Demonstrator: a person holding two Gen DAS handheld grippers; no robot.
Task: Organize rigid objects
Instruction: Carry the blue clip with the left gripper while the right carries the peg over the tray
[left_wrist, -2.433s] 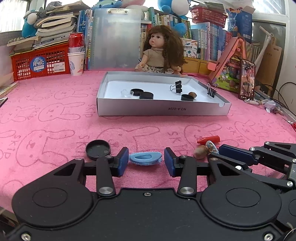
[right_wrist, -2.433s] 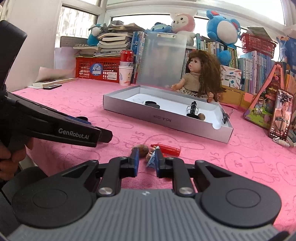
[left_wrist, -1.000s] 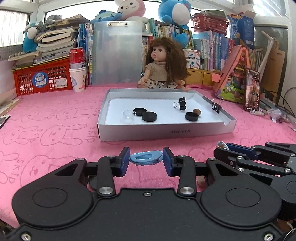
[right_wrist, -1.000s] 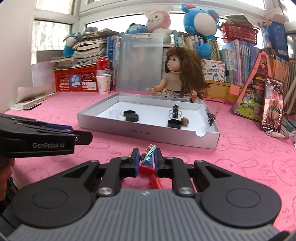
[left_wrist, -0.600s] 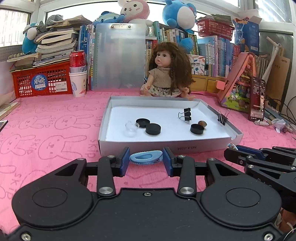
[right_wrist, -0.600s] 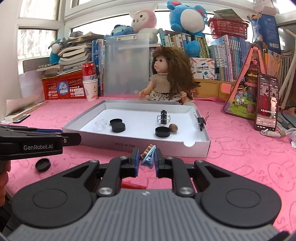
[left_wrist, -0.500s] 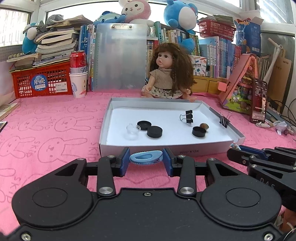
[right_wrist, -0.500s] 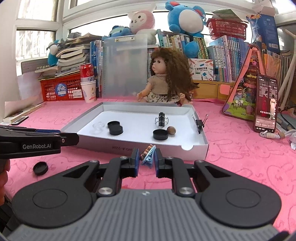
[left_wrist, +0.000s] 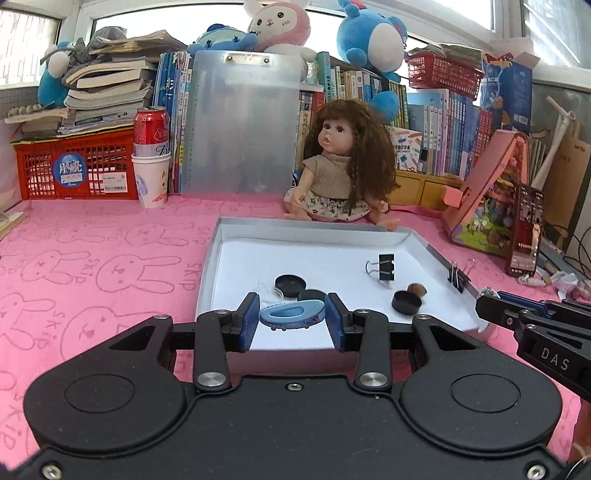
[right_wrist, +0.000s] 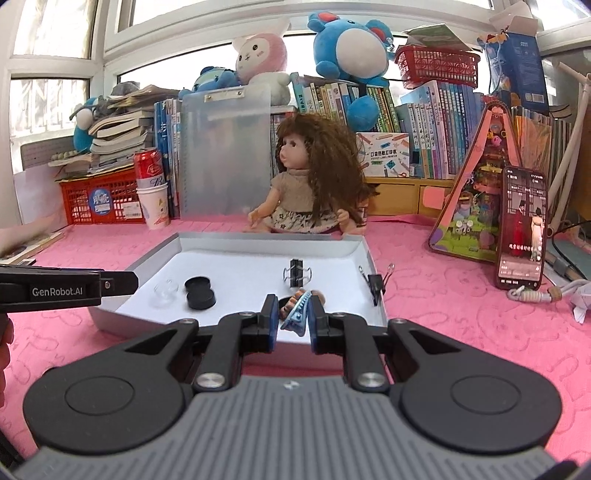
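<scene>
Now both tongs hover over the grey tray (left_wrist: 436, 254): left tongs (left_wrist: 291, 320) pinch a flat blue oval clip (left_wrist: 291, 314) (open-centred), right tongs (right_wrist: 291, 320) clamp a toothed blue hair claw (right_wrist: 296, 314).

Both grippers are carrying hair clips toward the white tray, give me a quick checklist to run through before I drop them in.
1. Left gripper grip: ok, shut on the blue oval hair clip, held flat between the pads.
2. Right gripper grip: ok, shut on the blue claw clip, held on edge.
3. Left clip past the white tray front wall: cannot tell; it looks about over the near edge.
4. Right clip past the front wall: cannot tell.
5. Bare floor near the front: ok, white space shows nearer than the black caps and the binder clip.
6. Grippers apart: ok, a gap shows in both views.
</scene>
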